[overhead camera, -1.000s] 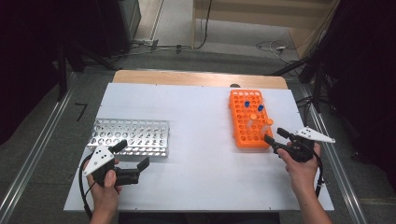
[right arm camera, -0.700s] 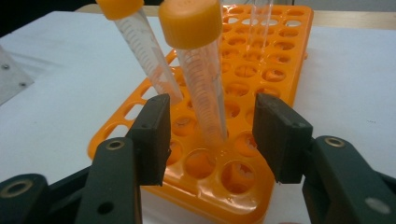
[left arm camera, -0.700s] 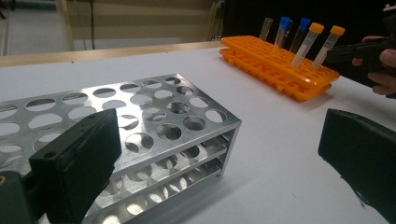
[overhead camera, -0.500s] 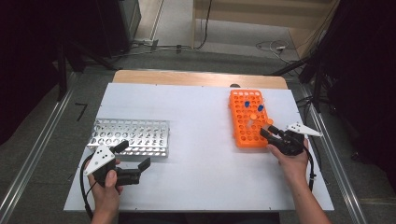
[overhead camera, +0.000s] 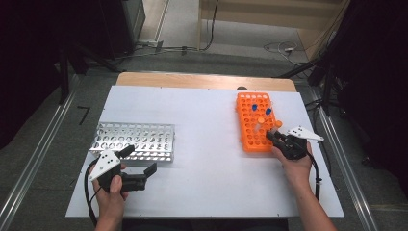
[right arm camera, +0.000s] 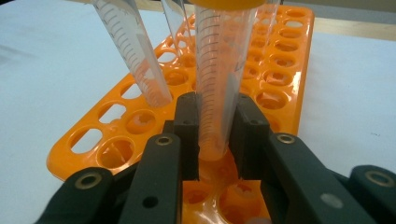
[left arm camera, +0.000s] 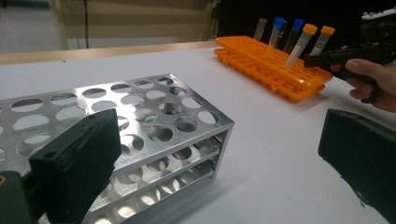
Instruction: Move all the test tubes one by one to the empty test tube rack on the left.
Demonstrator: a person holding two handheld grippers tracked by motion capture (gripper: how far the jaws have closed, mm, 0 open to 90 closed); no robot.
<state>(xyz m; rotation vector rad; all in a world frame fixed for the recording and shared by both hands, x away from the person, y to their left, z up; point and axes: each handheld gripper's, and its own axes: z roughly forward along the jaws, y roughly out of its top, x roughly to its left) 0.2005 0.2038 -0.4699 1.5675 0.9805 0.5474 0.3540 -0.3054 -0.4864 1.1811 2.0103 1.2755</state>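
Observation:
An orange tube rack (overhead camera: 250, 126) lies at the right of the white table and holds several capped tubes, some blue-capped (overhead camera: 254, 108), some orange-capped. My right gripper (overhead camera: 273, 136) is at the rack's near right corner. Its jaws have just been closing and now press on both sides of a clear orange-capped tube (right arm camera: 218, 84) that stands in a hole of the rack (right arm camera: 280, 84). A silver metal rack (overhead camera: 134, 137) with empty holes sits at the left. My left gripper (overhead camera: 141, 159) rests just in front of it, open, with nothing between its fingers.
A second clear tube (right arm camera: 135, 56) leans in the rack just left of the held one. The table's wooden back edge (overhead camera: 202, 79) runs behind both racks. In the left gripper view, the metal rack (left arm camera: 140, 121) is close by and the orange rack (left arm camera: 266, 60) stands farther off.
My right gripper moved left and down to the orange rack's near corner, and its jaws closed around an orange-capped tube. The left gripper stayed where it was.

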